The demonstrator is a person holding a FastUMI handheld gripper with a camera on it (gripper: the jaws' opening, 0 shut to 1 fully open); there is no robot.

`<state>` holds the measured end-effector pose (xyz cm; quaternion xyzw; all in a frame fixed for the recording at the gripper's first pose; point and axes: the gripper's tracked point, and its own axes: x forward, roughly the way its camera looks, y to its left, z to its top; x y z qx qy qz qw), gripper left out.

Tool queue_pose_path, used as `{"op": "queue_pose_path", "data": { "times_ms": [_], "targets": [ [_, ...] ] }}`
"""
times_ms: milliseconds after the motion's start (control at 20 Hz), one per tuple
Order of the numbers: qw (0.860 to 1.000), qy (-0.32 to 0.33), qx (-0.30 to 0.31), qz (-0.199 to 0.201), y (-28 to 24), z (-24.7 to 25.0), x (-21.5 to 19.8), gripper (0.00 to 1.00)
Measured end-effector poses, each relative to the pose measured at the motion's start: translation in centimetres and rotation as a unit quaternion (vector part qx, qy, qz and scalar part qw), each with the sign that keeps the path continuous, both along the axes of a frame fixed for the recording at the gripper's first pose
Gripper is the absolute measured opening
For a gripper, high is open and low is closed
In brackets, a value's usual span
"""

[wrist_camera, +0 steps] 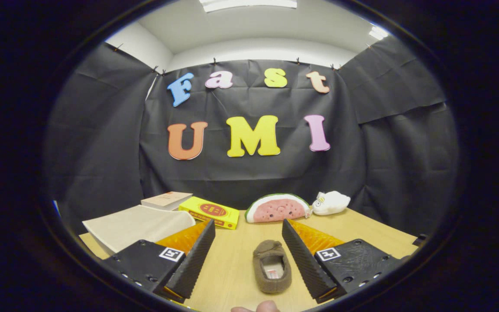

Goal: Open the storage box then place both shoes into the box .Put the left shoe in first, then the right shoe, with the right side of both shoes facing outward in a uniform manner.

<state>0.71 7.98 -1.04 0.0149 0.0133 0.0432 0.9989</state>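
Note:
A small brown slipper-style shoe lies on the wooden table, its opening facing up and its toe pointing away toward the back wall. It sits between my two fingers, closer to the right one. My gripper is open, with a wide gap and neither finger touching the shoe. A pale storage box with its flat lid down lies to the left, partly behind my left finger.
At the back of the table are a thin book, a yellow box, a watermelon-slice plush and a white plush toy. A person's fingertips show at the near table edge.

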Motion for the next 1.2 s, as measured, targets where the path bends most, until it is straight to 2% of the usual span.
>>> {"op": "queue_pose_path", "data": {
  "times_ms": [350, 700, 950, 1200],
  "targets": [
    [0.996, 0.021, 0.039, 0.073, 5.2, -0.7, 0.1, 0.95],
    [0.985, 0.069, 0.088, 0.133, 10.6, -3.3, 1.2, 0.96],
    [0.974, 0.111, 0.122, 0.155, 13.9, -5.8, 1.9, 0.96],
    [0.962, 0.146, 0.168, 0.159, 14.7, -7.1, 2.7, 0.96]
  ]
}}
